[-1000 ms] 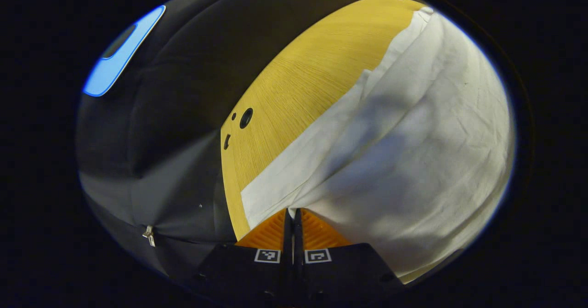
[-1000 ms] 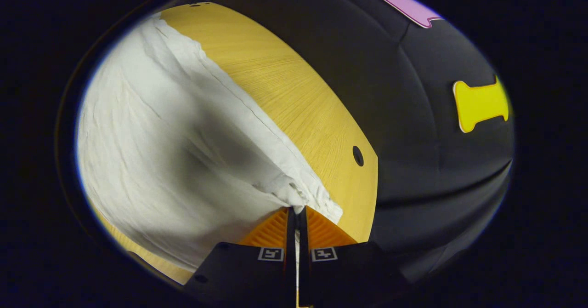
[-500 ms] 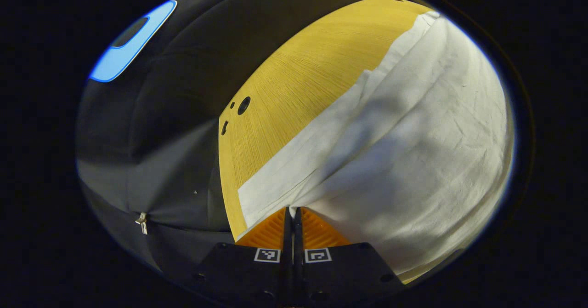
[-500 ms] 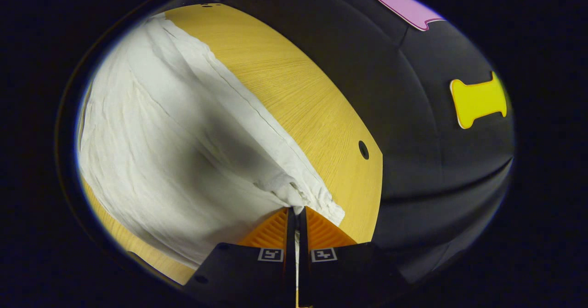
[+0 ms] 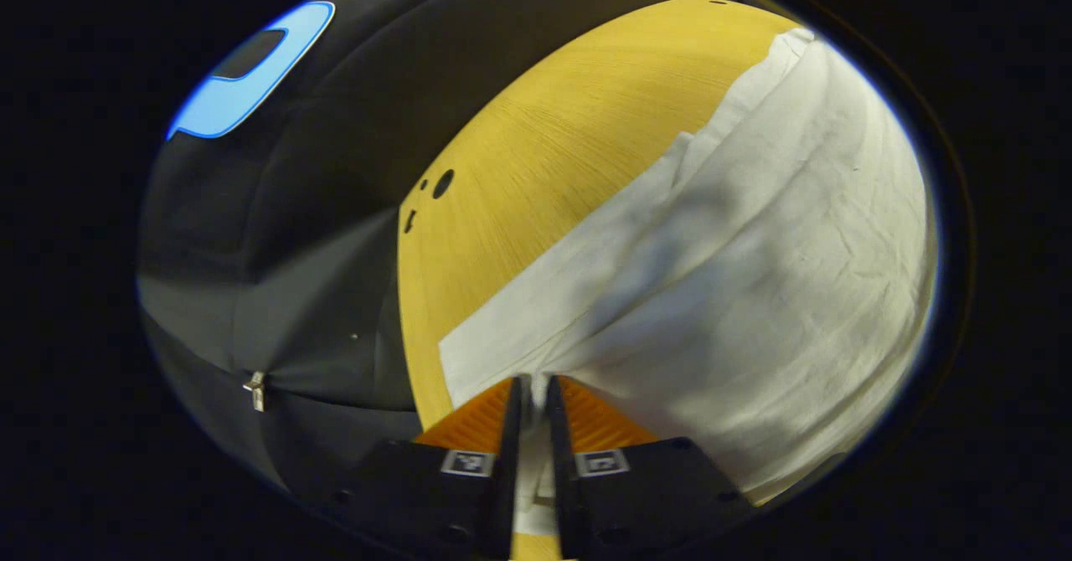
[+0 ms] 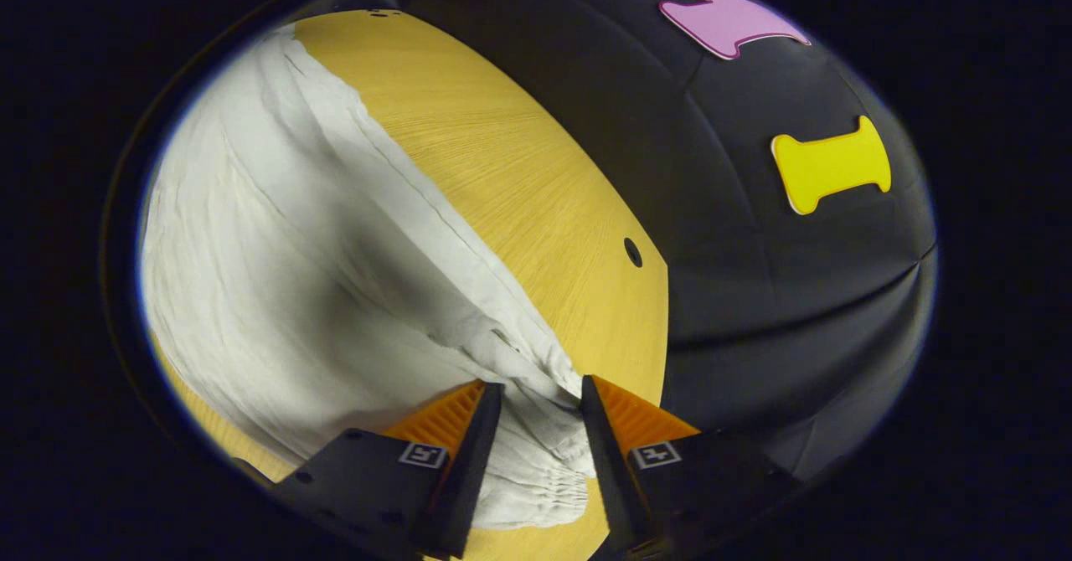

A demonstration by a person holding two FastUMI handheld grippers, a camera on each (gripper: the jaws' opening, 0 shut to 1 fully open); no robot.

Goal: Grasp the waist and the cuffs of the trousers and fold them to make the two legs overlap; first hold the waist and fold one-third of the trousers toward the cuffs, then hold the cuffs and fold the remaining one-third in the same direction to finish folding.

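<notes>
Now the white trousers (image 5: 754,234) are seen spread flat on the yellow wooden worktop (image 5: 544,151), with no container among them. At the left gripper (image 5: 530,389) the fingers are parted only narrowly, a strip of fabric lying between them where half a second earlier they were pressed together on it. At the right gripper (image 6: 540,393) the fingers are spread wide, and the gathered waistband (image 6: 536,469) rests loose on the worktop between them; it had been pinched tight before. Small round holes (image 6: 632,252) are visible in the worktop.
</notes>
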